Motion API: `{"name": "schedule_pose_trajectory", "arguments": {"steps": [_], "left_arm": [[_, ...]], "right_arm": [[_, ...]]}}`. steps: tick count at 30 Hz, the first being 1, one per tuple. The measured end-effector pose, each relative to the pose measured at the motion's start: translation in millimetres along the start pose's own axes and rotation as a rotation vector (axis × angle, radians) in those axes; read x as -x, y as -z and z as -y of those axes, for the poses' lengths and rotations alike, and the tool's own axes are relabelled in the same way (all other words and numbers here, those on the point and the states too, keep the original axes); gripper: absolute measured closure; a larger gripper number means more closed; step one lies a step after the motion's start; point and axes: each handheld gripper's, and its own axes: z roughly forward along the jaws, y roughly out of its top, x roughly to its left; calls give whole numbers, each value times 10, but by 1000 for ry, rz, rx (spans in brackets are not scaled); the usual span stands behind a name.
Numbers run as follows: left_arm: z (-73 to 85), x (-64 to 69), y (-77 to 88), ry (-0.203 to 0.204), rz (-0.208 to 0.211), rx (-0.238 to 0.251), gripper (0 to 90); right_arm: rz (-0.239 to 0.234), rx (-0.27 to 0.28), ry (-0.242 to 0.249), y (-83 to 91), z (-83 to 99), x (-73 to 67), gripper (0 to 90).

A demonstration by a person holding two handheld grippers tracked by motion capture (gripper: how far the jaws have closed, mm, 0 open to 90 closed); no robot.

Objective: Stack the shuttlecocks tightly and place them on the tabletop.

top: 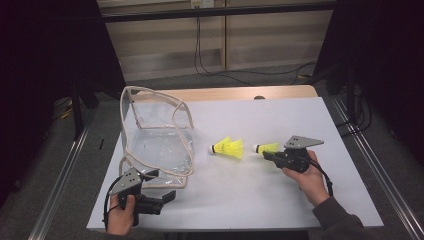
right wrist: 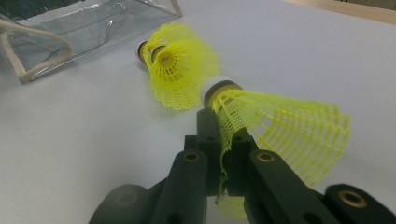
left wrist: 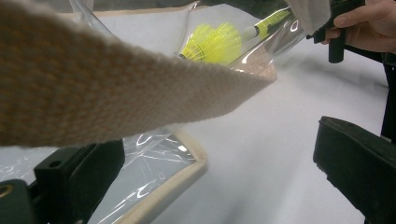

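We see the desk (top: 280, 200) under a white sheet. On its left stands a clear bag (top: 157, 135) with beige trim, mouth up. The left tongs (top: 162, 186) sit released at the bag's near corner, one jaw inside against the clear wall, the other outside. The right tongs (top: 267, 154) are clenched on the skirt of a yellow shuttle (top: 266, 148) (cork toward the bag). A second shuttle (top: 228, 148) lies just beside it, between it and the bag.

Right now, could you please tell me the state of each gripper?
Left tongs: open, beside the clear plastic bag.
Right tongs: shut on a yellow plastic shuttlecock.
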Motion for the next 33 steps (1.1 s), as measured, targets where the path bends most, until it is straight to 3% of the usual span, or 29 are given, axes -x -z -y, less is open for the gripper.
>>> {"name": "schedule_pose_trajectory", "arguments": {"steps": [33], "left_arm": [[-1, 0, 0, -2, -1, -2, 21]], "right_arm": [[-24, 1, -7, -158, -77, -5, 886]]}}
